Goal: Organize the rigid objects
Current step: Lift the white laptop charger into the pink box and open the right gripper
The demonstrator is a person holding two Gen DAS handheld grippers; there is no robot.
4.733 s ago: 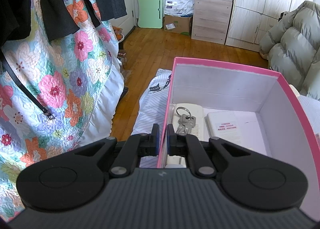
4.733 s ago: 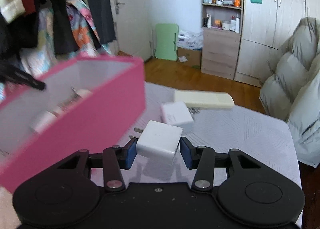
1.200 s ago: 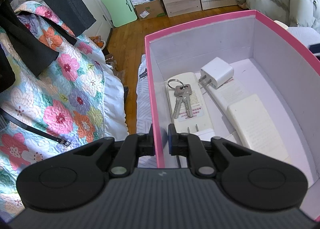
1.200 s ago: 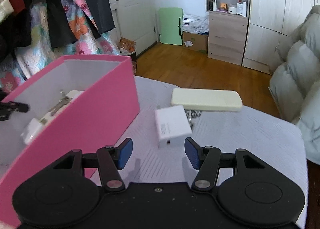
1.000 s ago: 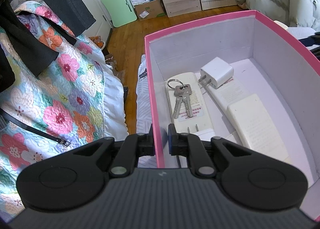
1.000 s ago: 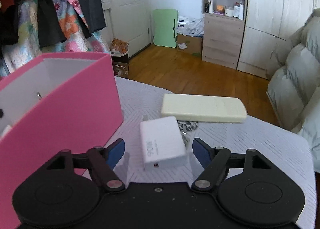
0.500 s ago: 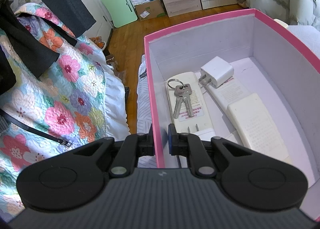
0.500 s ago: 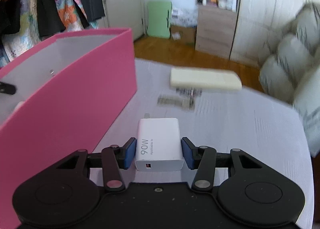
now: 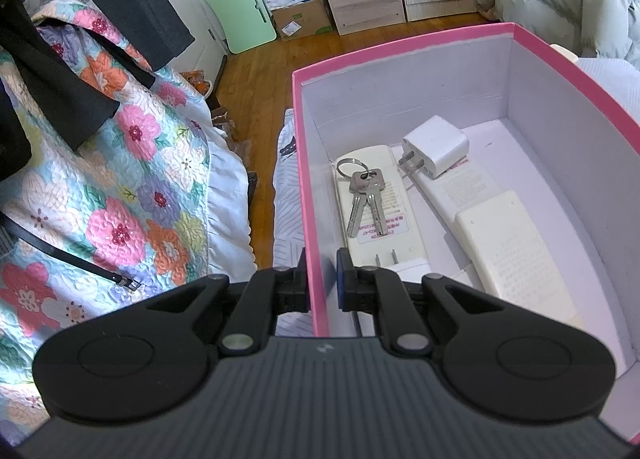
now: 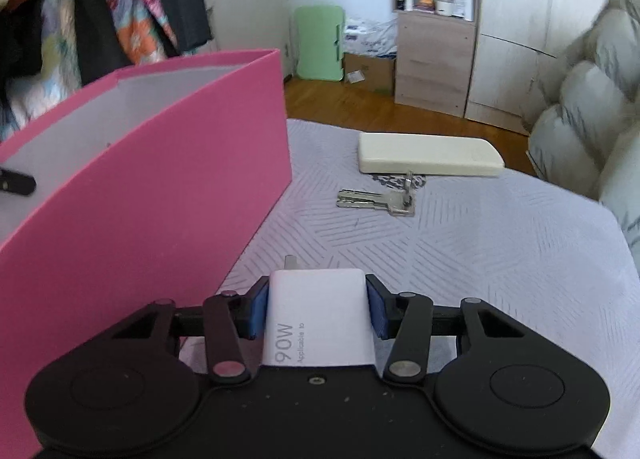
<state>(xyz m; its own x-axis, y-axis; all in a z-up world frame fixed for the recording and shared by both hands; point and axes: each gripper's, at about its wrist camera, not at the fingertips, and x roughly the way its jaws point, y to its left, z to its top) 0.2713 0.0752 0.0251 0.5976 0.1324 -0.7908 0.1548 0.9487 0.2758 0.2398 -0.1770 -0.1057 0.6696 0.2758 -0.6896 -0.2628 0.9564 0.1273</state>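
My left gripper (image 9: 322,279) is shut on the near left wall of the pink box (image 9: 316,243). Inside the box lie a key set (image 9: 362,199) on a cream remote, a small white plug charger (image 9: 438,147), another plug at the near end (image 9: 404,269) and a second cream remote (image 9: 516,251). My right gripper (image 10: 316,307) is shut on a white 90W charger (image 10: 318,319), held just above the bed cover beside the pink box (image 10: 160,187). A cream remote (image 10: 428,153) and a second key set (image 10: 376,199) lie on the cover ahead.
The bed cover (image 10: 480,259) is pale with a stripe pattern. A floral quilt (image 9: 120,187) with dark clothes hangs to the left. A puffy grey coat (image 10: 592,111) lies at the right edge. Wood floor and a cabinet (image 10: 434,59) are beyond.
My right gripper closed on the white 90W charger, which lay free on the cover a second ago, and lifted it slightly. The left gripper keeps its hold on the box wall.
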